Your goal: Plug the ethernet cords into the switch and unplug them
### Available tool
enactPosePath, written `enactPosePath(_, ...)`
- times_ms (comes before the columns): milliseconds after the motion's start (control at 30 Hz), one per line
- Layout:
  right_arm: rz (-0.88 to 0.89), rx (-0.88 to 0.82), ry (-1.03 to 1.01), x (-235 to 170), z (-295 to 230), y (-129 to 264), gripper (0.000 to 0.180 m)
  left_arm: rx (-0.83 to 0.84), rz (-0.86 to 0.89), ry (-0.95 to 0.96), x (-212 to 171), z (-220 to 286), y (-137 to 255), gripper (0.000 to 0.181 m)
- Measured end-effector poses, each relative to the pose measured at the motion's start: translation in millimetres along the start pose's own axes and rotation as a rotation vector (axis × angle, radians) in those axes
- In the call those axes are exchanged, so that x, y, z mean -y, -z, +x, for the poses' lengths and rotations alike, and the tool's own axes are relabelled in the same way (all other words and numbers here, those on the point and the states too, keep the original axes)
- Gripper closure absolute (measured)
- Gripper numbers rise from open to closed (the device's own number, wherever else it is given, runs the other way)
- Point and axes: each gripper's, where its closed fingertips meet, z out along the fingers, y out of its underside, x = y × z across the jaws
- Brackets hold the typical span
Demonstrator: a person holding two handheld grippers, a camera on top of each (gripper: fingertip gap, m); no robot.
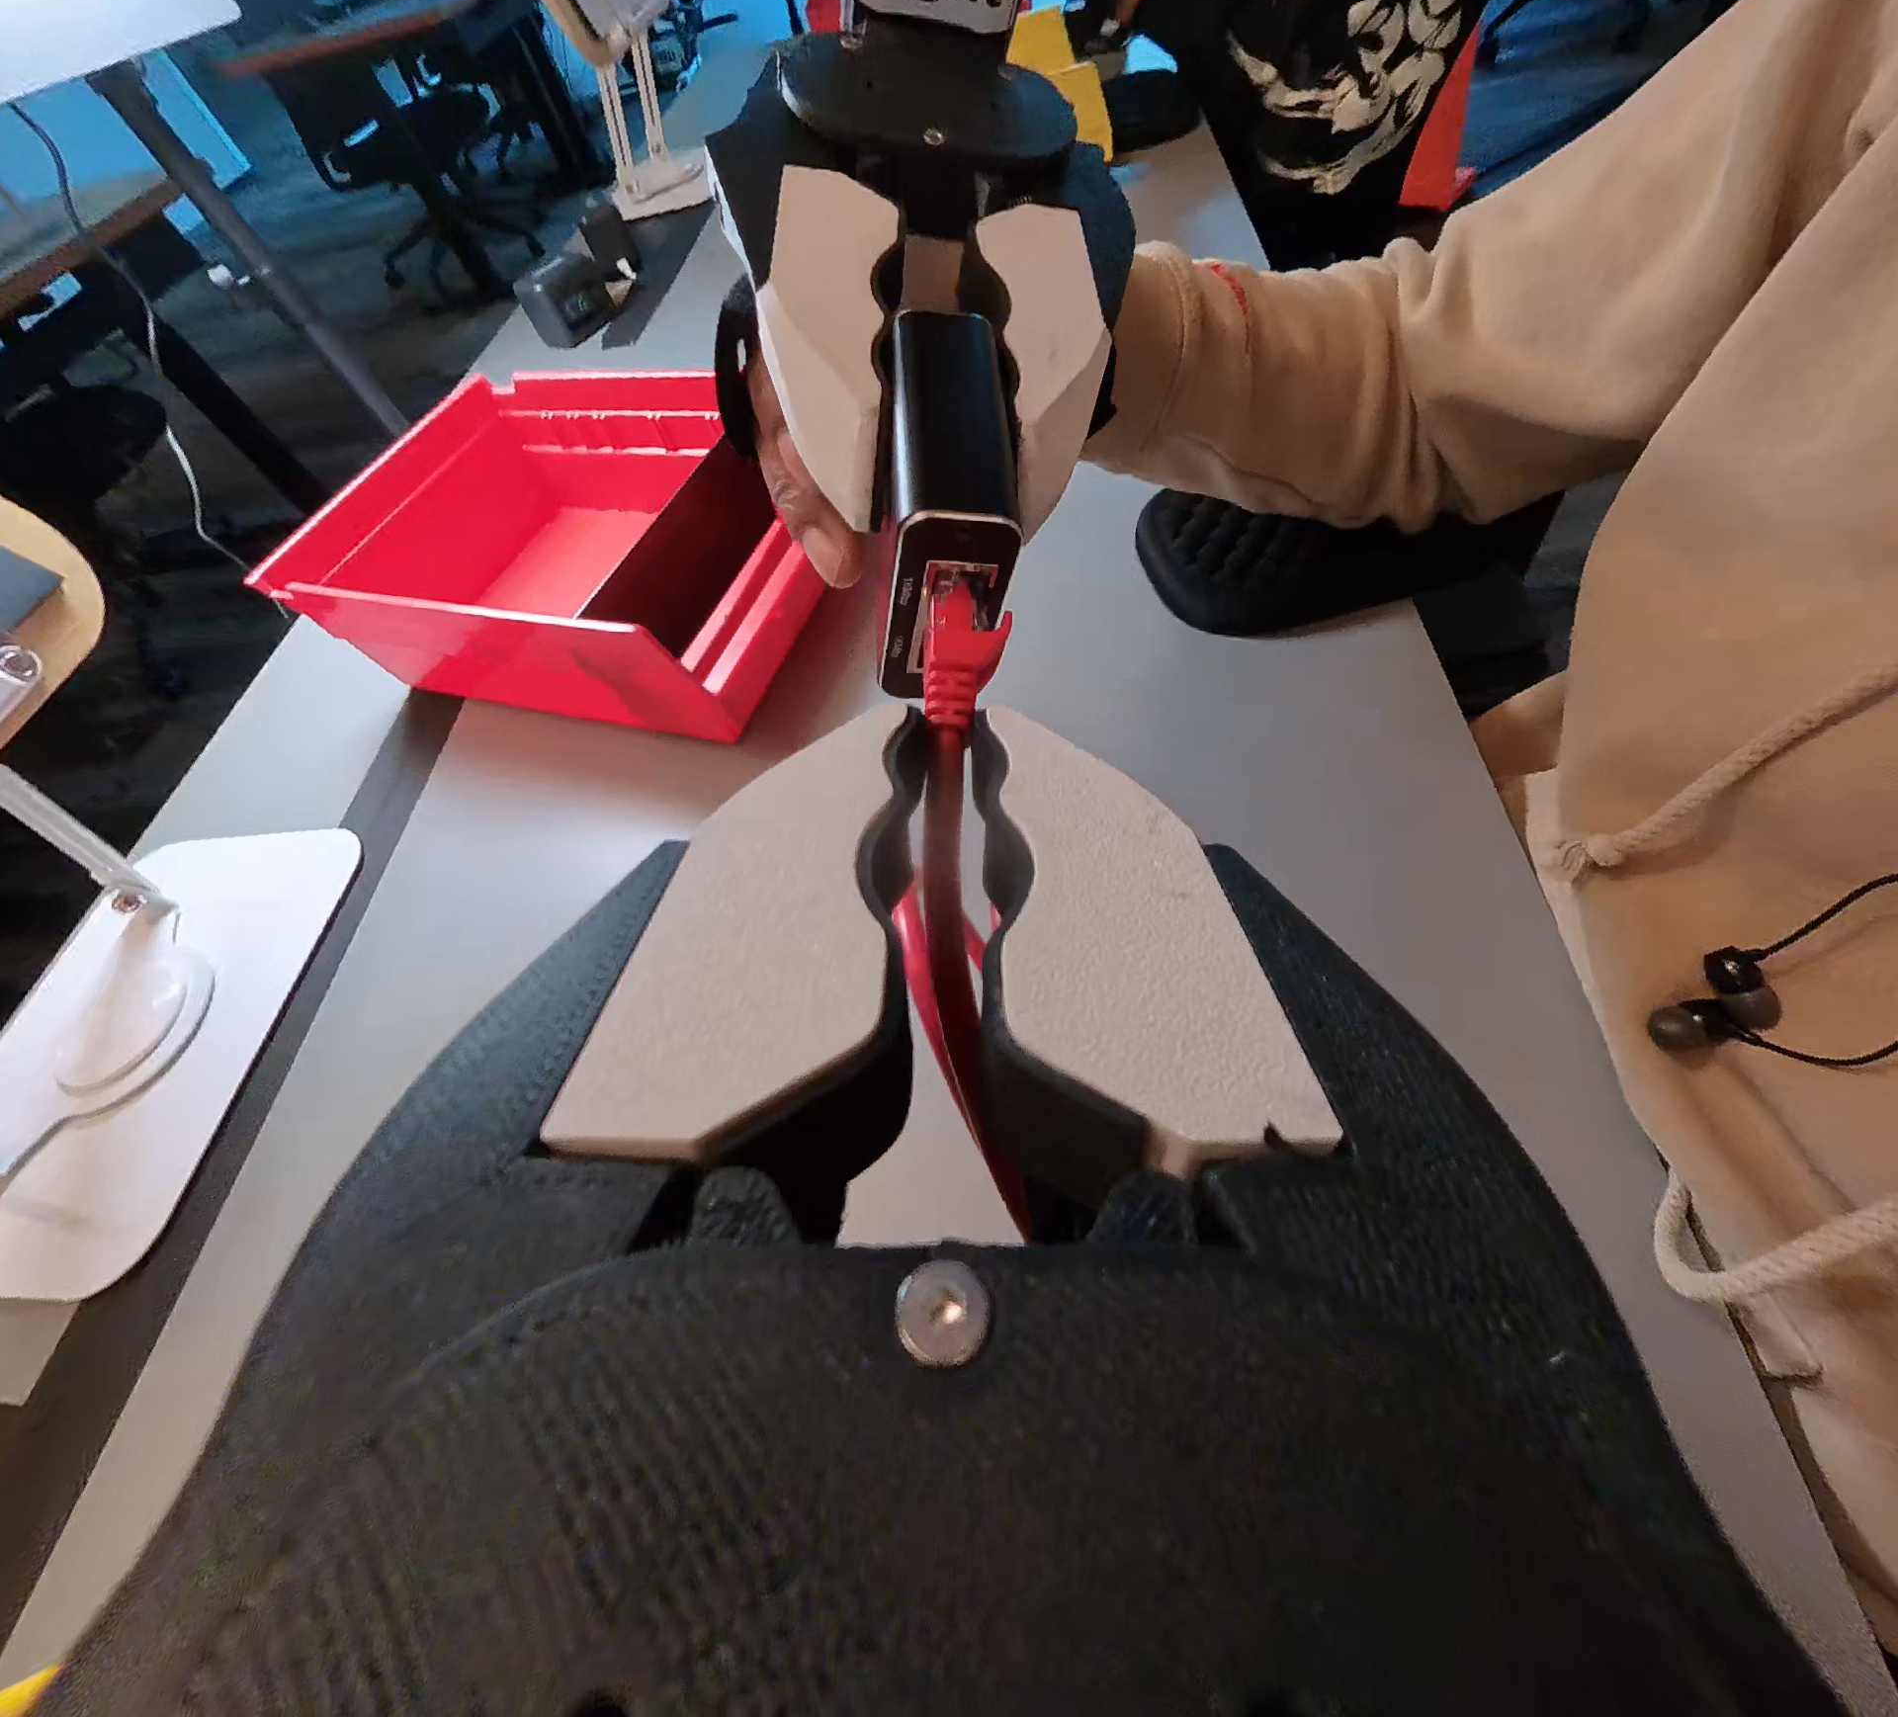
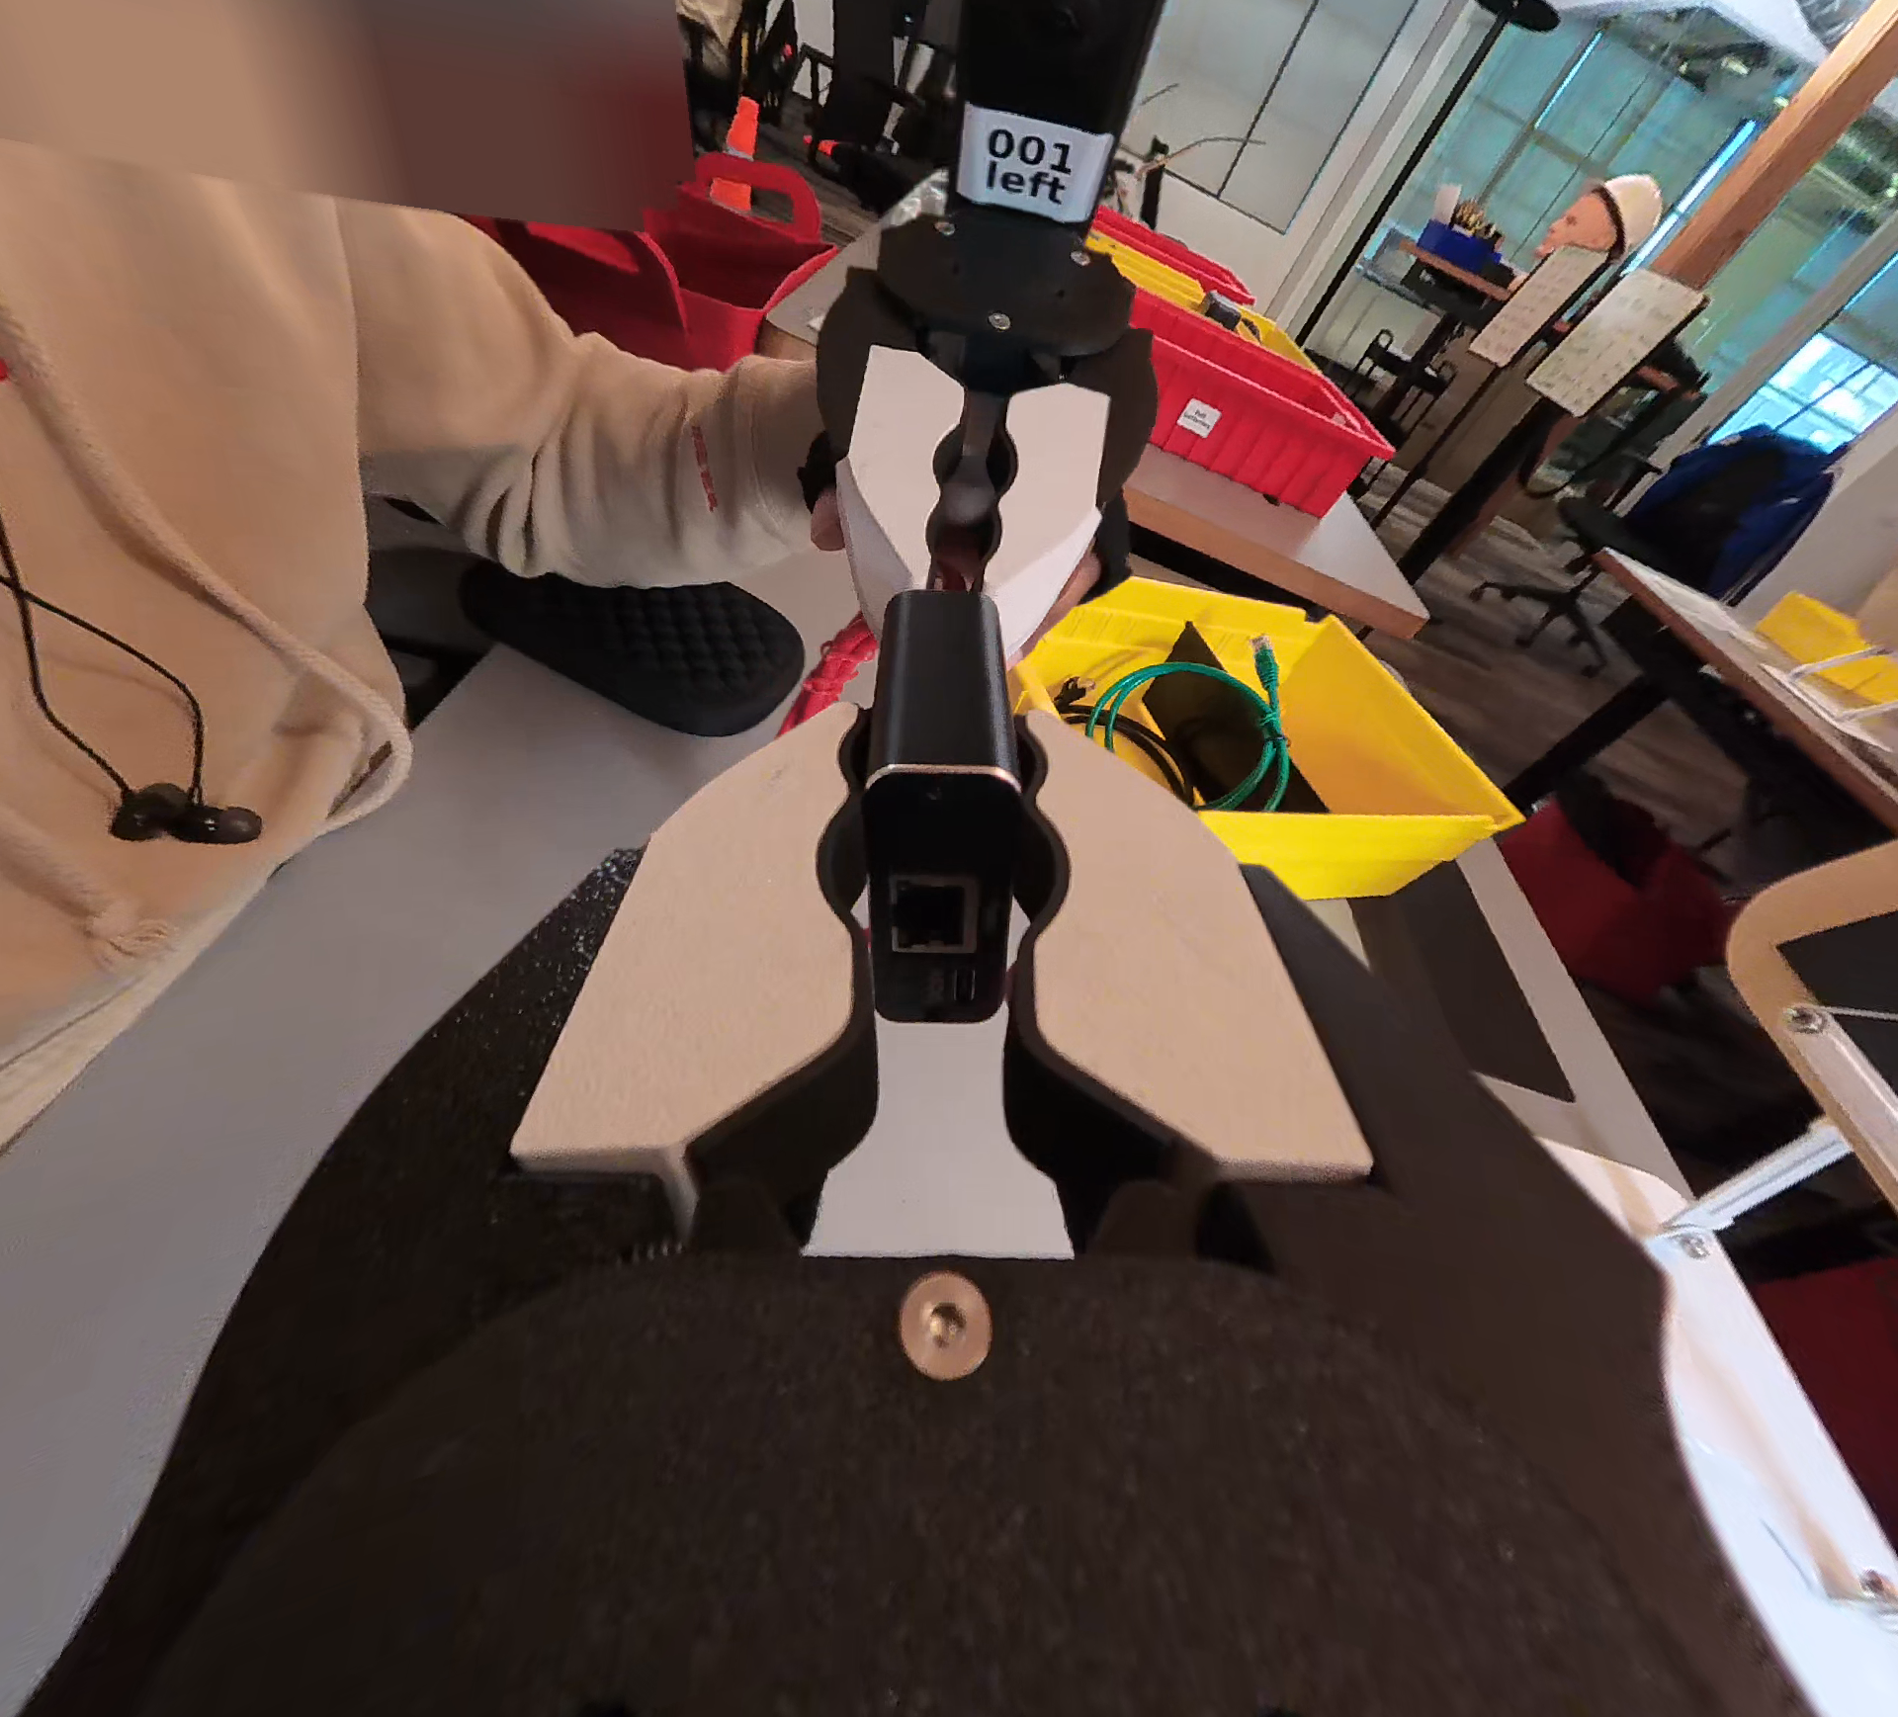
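Red cord seated in the switch — the unplugging is left.

The left gripper (image 1: pixel 945 728) is clenched on the flat red ethernet cord (image 1: pixel 943 831); the right gripper (image 2: pixel 940 733) grasps the small black metal switch (image 2: pixel 940 692), both above the grey table (image 1: pixel 1232 743). The left wrist view shows the red plug (image 1: pixel 957 641) in its port; the right wrist view shows an empty port on the near end — and a yellow plastic bin (image 2: pixel 1376 743) with a green cable (image 2: pixel 1248 723) to the right.

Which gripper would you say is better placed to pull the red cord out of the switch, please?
Left, probably. The left gripper already has its jaws shut on the red cord just behind the plug, while the right gripper steadies the switch.
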Motion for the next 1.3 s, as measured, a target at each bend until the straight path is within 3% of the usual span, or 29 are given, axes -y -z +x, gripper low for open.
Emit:
enactPosePath(433, -0.050, 0.040, 0.001, -17.8, -4.5, -4.4, 0.155, 0.016, -0.099, -0.056, -12.0, 4.6, -9.4, 0.173)
enactPosePath(933, -0.036, -0.030, -0.027, -8.6, 7.4, 0.6, 0.155, 0.066, 0.002, -0.028, -4.8, -7.9, -6.0, 0.172)
enactPosePath(1067, -0.009, -0.054, -0.203, -11.3, 21.0, 2.8, 0.156, 0.142, -0.021, -0.024, -13.1, -23.2, -2.7, 0.171)
enactPosePath(1300, 0.145, -0.043, -0.787, -27.9, 49.1, 0.5, 0.155, 0.371, -0.103, -0.145, -27.7, -53.9, -3.5, 0.173)
